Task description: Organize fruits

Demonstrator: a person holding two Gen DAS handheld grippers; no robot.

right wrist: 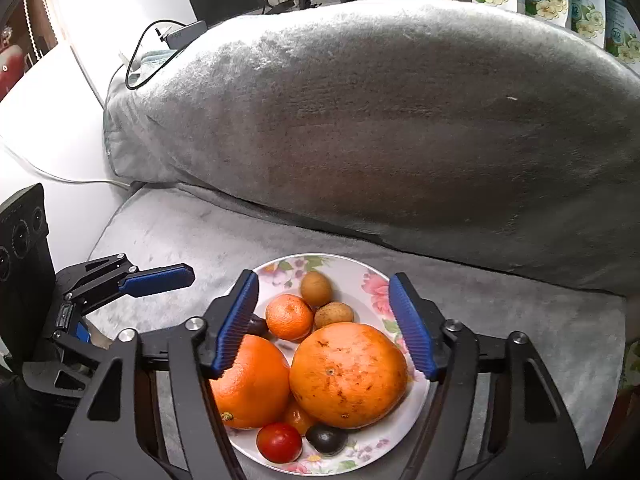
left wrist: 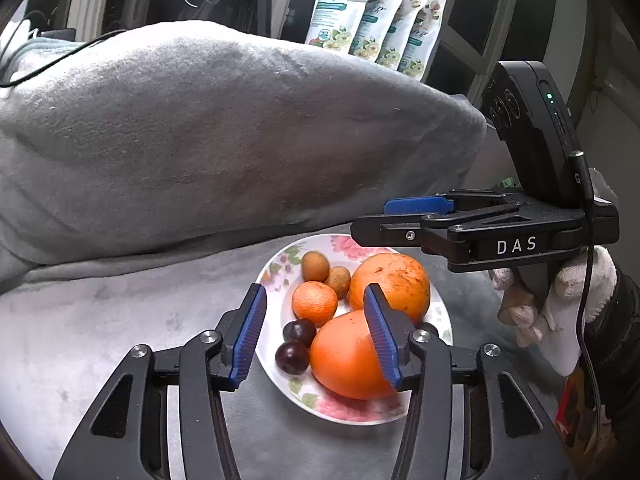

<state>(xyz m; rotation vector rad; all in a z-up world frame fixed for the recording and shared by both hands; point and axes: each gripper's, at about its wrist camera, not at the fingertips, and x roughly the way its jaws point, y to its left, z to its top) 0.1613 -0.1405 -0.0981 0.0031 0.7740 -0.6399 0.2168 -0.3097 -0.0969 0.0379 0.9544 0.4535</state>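
While both the left gripper [left wrist: 316, 332] and the right gripper [right wrist: 324, 326] hover released over it, the flowered plate [right wrist: 376, 280] of oranges [right wrist: 348, 374] and small fruit rests on a grey plush blanket [right wrist: 180, 232] at the foot of a big blanket-draped cushion [right wrist: 380, 120], dark windows [left wrist: 476, 4] behind.

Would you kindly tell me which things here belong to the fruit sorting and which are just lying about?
Belong: floral plate, two big oranges, mandarin, plums, small brown fruits.
Lying about: grey blanket, flowered pouches, cable.
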